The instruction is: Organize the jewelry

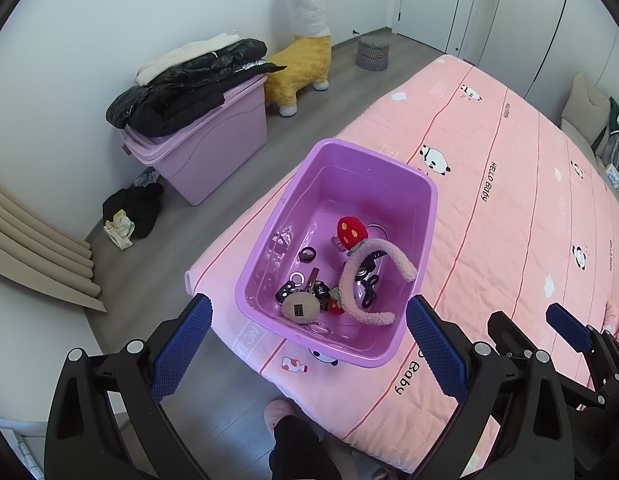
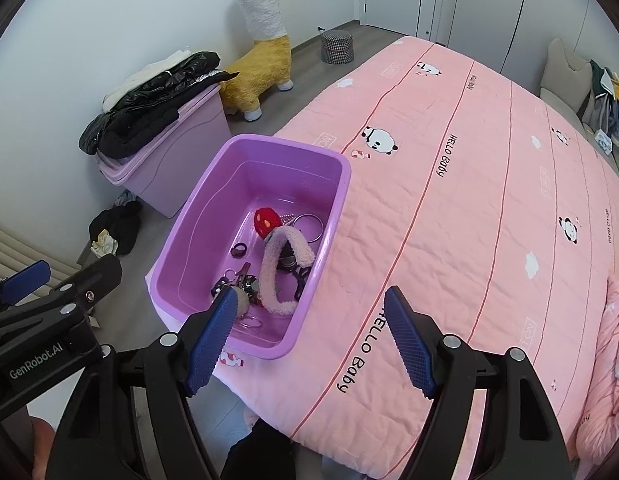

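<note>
A pink bed (image 1: 509, 184) spreads ahead of both your grippers. On its near corner sits a purple bin (image 1: 269, 240), long axis running away from you, directly ahead of and below your left gripper (image 1: 309, 344), which is nearer. Your right gripper (image 2: 309, 340) sits just right of the bin. Both stand wide and empty. Inside the bin, a fuzzy pink headband (image 1: 375, 280) lies over small jewelry pieces (image 1: 305, 292).
</note>
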`<move>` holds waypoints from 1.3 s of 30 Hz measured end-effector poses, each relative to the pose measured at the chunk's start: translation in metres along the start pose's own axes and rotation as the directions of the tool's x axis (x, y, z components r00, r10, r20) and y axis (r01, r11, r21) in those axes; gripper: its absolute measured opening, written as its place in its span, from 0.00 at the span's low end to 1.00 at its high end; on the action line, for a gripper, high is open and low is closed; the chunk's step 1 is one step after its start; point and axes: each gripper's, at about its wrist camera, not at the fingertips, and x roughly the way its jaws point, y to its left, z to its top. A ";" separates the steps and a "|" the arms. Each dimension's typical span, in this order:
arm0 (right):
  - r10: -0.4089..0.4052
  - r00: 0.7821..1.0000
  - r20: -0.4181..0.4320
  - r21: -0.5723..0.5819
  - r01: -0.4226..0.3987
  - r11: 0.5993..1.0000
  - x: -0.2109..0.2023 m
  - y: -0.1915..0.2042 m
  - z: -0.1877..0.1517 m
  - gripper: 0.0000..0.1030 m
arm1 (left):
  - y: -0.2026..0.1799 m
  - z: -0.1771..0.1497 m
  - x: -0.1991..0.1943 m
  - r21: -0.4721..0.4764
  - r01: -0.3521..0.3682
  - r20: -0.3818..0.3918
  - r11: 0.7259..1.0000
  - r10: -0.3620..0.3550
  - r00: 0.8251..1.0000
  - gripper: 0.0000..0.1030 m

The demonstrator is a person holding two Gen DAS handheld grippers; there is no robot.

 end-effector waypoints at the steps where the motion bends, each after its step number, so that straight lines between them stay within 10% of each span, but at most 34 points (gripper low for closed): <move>1: 0.001 1.000 0.001 0.000 -0.001 1.000 -0.001 0.000 0.000 0.70 | 0.000 0.000 0.000 0.002 0.003 0.001 1.000 -0.003 1.000 0.93; 39: -0.022 1.000 0.023 0.009 0.022 1.000 -0.015 0.005 -0.005 0.70 | -0.006 -0.006 -0.013 0.000 0.005 0.022 1.000 -0.005 1.000 0.93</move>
